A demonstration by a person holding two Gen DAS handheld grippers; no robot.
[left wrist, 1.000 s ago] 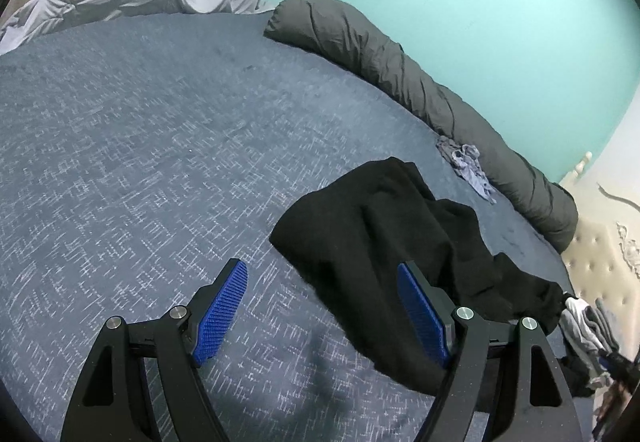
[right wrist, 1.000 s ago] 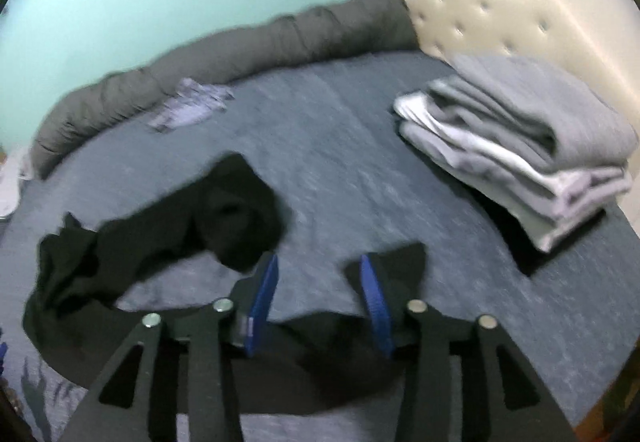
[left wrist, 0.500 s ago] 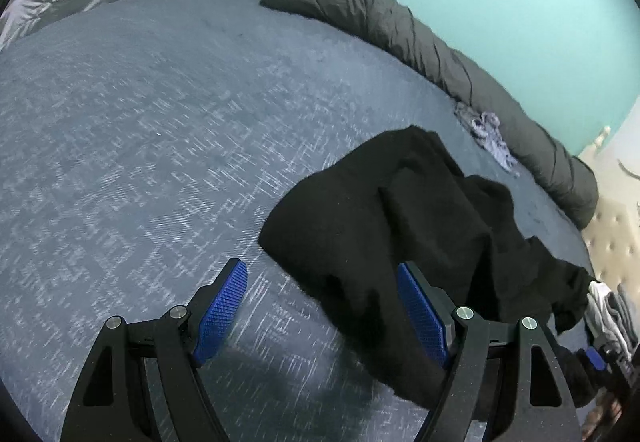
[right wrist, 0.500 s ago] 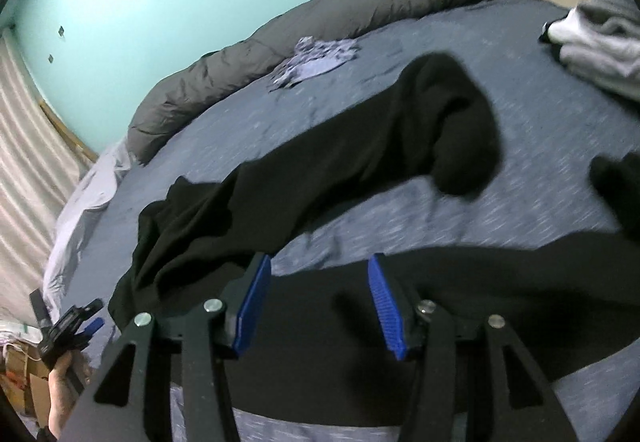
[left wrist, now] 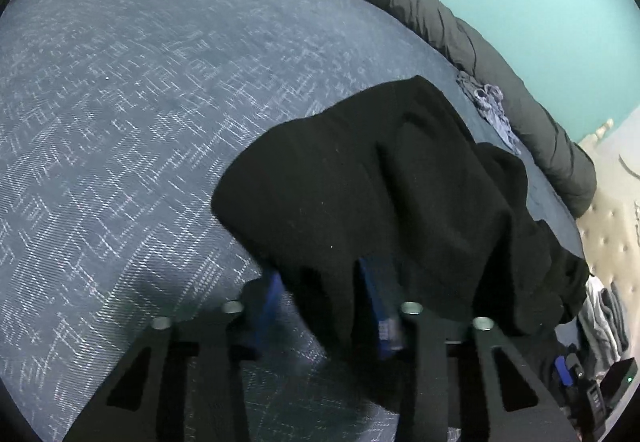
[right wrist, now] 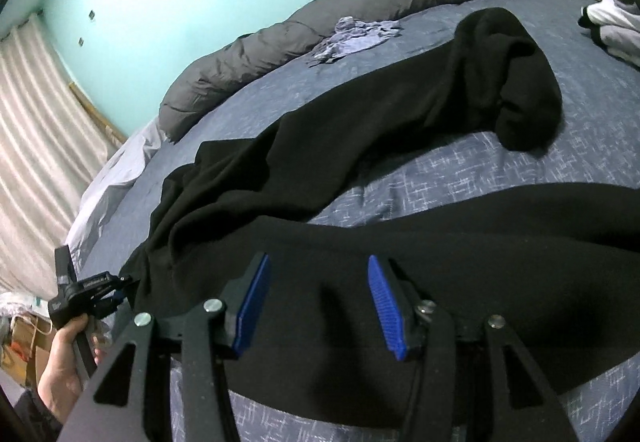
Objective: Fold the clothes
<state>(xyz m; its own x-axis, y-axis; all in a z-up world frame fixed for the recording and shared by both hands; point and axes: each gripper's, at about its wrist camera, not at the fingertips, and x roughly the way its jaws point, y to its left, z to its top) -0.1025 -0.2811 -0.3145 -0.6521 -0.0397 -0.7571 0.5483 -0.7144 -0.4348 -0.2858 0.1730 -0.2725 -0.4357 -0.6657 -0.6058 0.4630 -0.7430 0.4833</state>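
A black garment (left wrist: 380,193) lies crumpled on the blue patterned bed (left wrist: 140,101). In the left wrist view my left gripper (left wrist: 324,298) is blurred, its blue pads drawn close around the garment's near edge, which drapes over both fingers. The right wrist view shows the same garment (right wrist: 400,113) stretched across the bed, one long part ending at the upper right. My right gripper (right wrist: 316,306) hovers open just above a broad black band of it, nothing between its pads. At the far left of that view a hand (right wrist: 60,362) holds the left gripper (right wrist: 120,282) at the garment's corner.
A rolled dark grey duvet (left wrist: 440,25) runs along the teal wall. A small pale blue garment (right wrist: 352,37) lies beside it. Folded grey and white clothes (right wrist: 612,21) sit near the tufted headboard (left wrist: 608,209). A curtain (right wrist: 32,121) hangs at the left.
My left gripper moved forward onto the garment's edge and its fingers closed in from wide open. My right gripper swung left and lower over the black cloth, still open.
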